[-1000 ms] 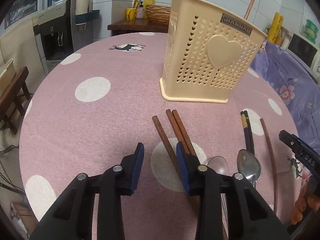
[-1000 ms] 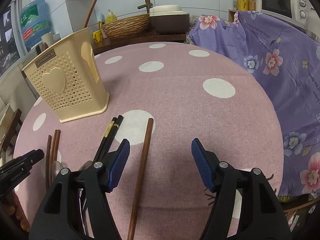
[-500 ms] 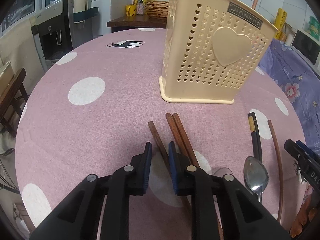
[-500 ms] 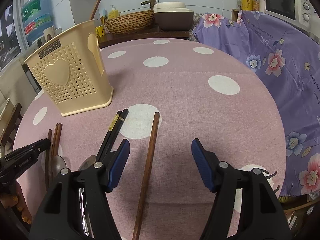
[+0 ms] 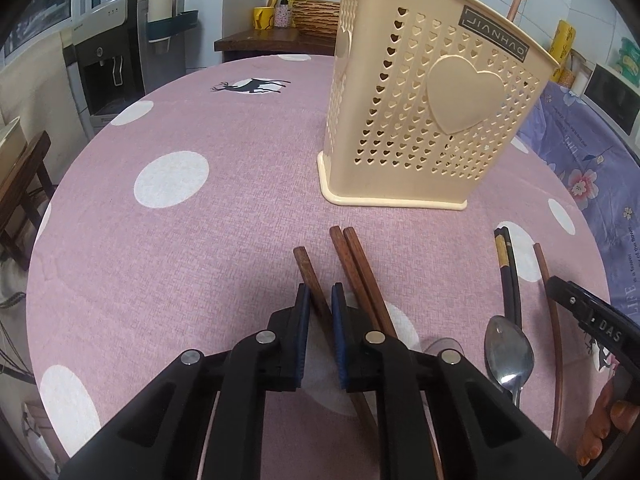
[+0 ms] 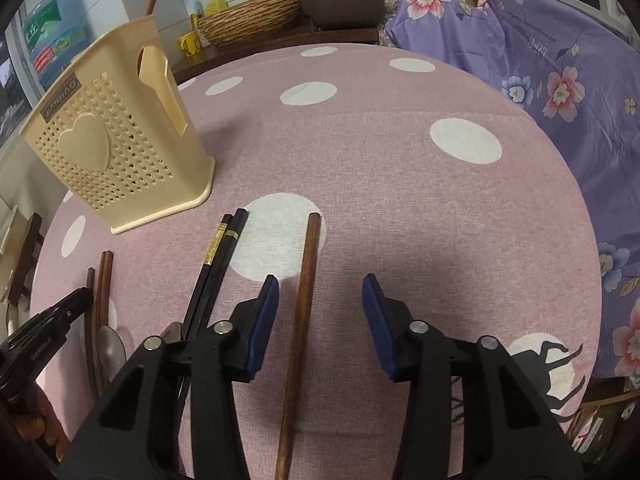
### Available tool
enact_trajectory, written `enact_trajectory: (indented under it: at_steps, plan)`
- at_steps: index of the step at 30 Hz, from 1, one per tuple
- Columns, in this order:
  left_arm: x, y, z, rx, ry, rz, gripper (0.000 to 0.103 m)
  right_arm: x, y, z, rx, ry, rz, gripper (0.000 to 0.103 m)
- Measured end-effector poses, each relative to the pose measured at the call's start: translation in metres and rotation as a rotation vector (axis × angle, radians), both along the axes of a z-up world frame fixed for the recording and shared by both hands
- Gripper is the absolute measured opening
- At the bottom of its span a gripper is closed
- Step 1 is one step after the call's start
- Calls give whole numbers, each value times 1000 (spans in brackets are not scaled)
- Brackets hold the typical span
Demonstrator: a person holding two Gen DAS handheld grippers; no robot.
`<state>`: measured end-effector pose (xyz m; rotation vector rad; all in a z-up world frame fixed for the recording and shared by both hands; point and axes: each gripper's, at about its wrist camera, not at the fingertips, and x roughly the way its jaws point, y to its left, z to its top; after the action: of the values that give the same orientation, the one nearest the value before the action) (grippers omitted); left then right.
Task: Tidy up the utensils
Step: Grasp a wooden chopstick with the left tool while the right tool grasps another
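My left gripper [image 5: 320, 294] is shut on a single brown chopstick [image 5: 307, 270] lying on the pink dotted tablecloth. A pair of brown chopsticks [image 5: 358, 266] lies just right of it. A cream heart-pattern utensil holder [image 5: 428, 116] stands behind, with one brown stick in it. Black chopsticks [image 5: 508, 268], a metal spoon [image 5: 508, 354] and another brown chopstick [image 5: 550, 304] lie to the right. My right gripper [image 6: 320, 292] is open over that brown chopstick [image 6: 304, 292], with the black chopsticks [image 6: 218, 268] to its left.
The round table [image 6: 400, 168] drops off at its edge to a purple floral cloth [image 6: 560, 72] on the right. A wicker basket [image 6: 248, 24] and a pot stand on a shelf behind. A water dispenser [image 5: 108, 64] is at the far left.
My left gripper moved forward and closed around the single brown chopstick. My right gripper moved left until its open jaws straddle the other brown chopstick.
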<state>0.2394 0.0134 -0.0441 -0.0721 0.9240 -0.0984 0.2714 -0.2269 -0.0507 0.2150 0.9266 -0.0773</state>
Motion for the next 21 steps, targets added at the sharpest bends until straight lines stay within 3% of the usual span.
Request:
enact_trajectory:
  at_steps: [6,12,21]
  plan:
    - [-3,-10,-1,58,-20,0,12,7,17,-3,-119,-4,5,32]
    - [6,-16,-1,74,-23,-13,12,18,24,-2,-135,-5,48,13]
    - [19,-8,0,24,0,-45,12,25,19,-2,-101,-10,61,10]
